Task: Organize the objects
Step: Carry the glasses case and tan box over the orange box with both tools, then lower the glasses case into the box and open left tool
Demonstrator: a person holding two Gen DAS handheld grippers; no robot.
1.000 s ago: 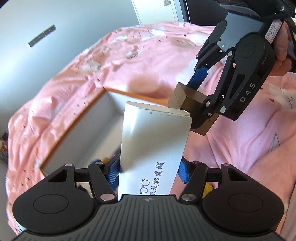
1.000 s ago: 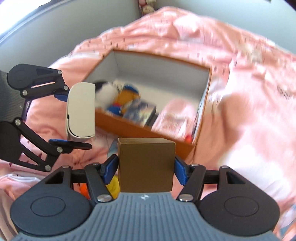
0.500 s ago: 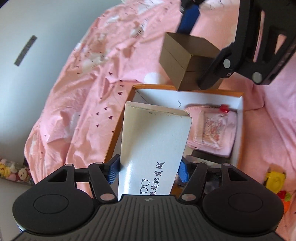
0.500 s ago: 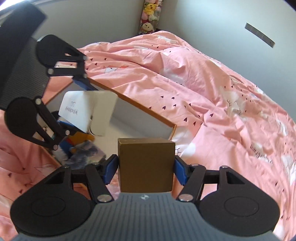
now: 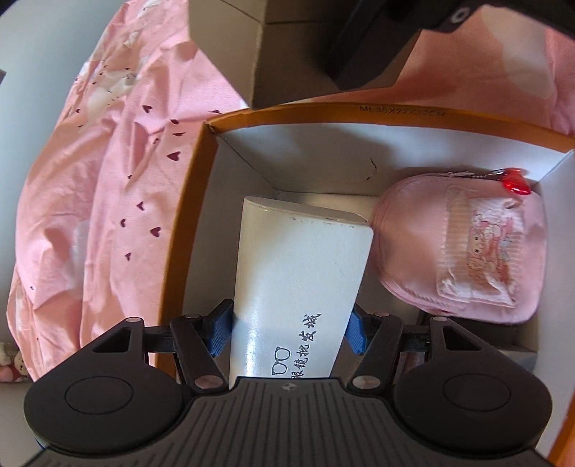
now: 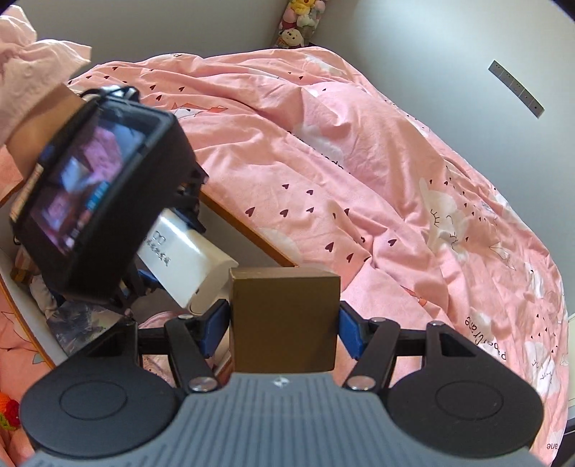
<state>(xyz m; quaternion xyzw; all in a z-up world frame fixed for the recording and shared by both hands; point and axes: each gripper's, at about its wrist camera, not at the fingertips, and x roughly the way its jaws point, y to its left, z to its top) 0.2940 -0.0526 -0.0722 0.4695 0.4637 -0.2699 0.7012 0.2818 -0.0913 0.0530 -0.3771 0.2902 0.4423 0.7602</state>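
My left gripper [image 5: 291, 327] is shut on a white glasses case [image 5: 298, 273] with black print. The case points down into an orange-rimmed cardboard box [image 5: 187, 201] with white inner walls, near its left wall. A pink pouch [image 5: 463, 251] with a red charm [image 5: 515, 181] lies beside the case in the box. My right gripper [image 6: 284, 323] is shut on a small brown box [image 6: 284, 319], held above the box's edge [image 6: 248, 233] and the pink duvet [image 6: 377, 172]. In the left wrist view the brown box [image 5: 230, 46] hangs beyond the far rim.
The box sits on a bed covered by the pink heart-print duvet [image 5: 107, 179]. Darker items [image 6: 79, 316] lie at the box's other end. A person's forearm and pink sleeve [image 6: 32, 72] reach in at the upper left. Plush toys [image 6: 298, 21] stand by the grey wall.
The left gripper has come down into the box with the white case, which now sits beside the pink pouch. The right gripper has swung the brown box towards the box's far edge.
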